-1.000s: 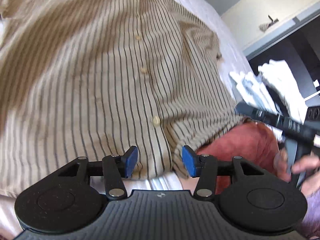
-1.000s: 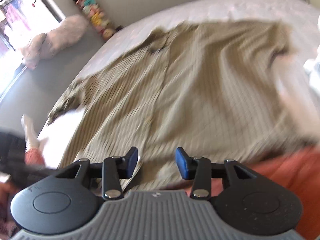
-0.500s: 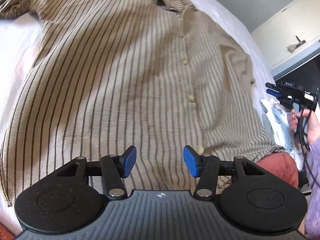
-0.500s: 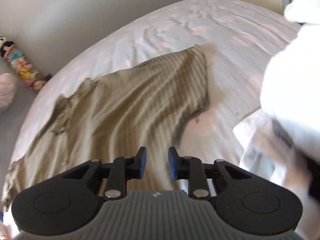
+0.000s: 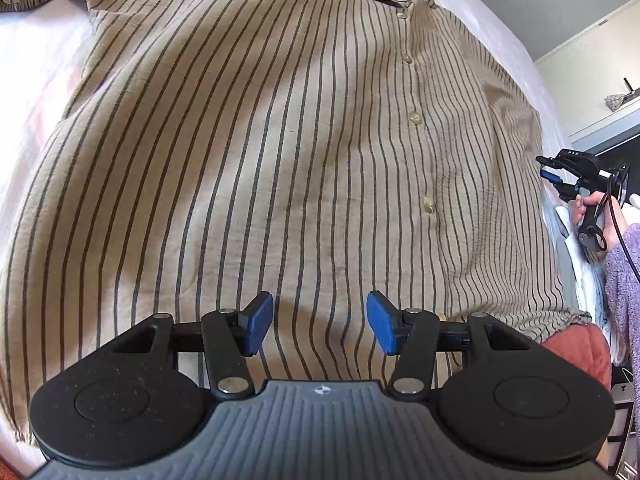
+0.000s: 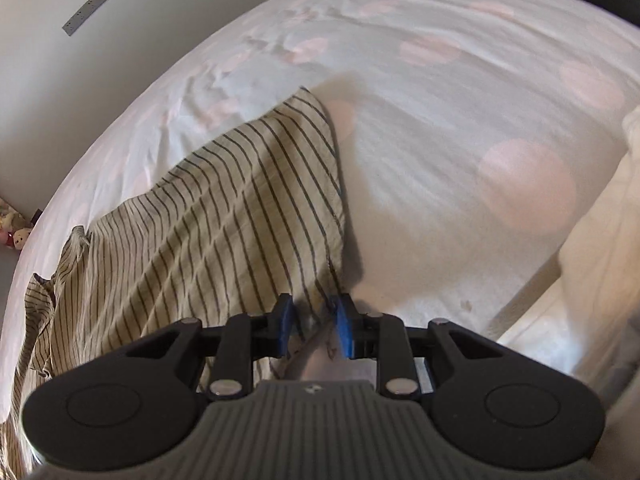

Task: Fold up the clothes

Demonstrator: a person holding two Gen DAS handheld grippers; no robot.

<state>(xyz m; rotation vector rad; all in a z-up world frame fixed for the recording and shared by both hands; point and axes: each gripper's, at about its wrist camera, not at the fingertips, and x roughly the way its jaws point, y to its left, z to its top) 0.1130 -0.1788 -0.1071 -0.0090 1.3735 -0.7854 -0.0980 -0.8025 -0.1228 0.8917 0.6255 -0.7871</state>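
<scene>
Tan black-striped button shirt (image 5: 280,160) lying flat on the spotted white bedsheet (image 6: 460,128). Right gripper (image 6: 313,325) half-closed, straddling sleeve hem, not pinching. Left gripper (image 5: 319,323) hovering half-open, empty. Seat the hem deeper before clamping.

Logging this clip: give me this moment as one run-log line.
stage: pre-fold | shirt: spread flat on bed, buttons up | left gripper: open above hem | right gripper: jaws narrowed around sleeve edge

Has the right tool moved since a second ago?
Yes. The right tool has swung from over the beige striped button-up shirt's middle to its sleeve edge, next to the bare pink-dotted white bedsheet. Its jaws have just been closing around that edge.
</scene>
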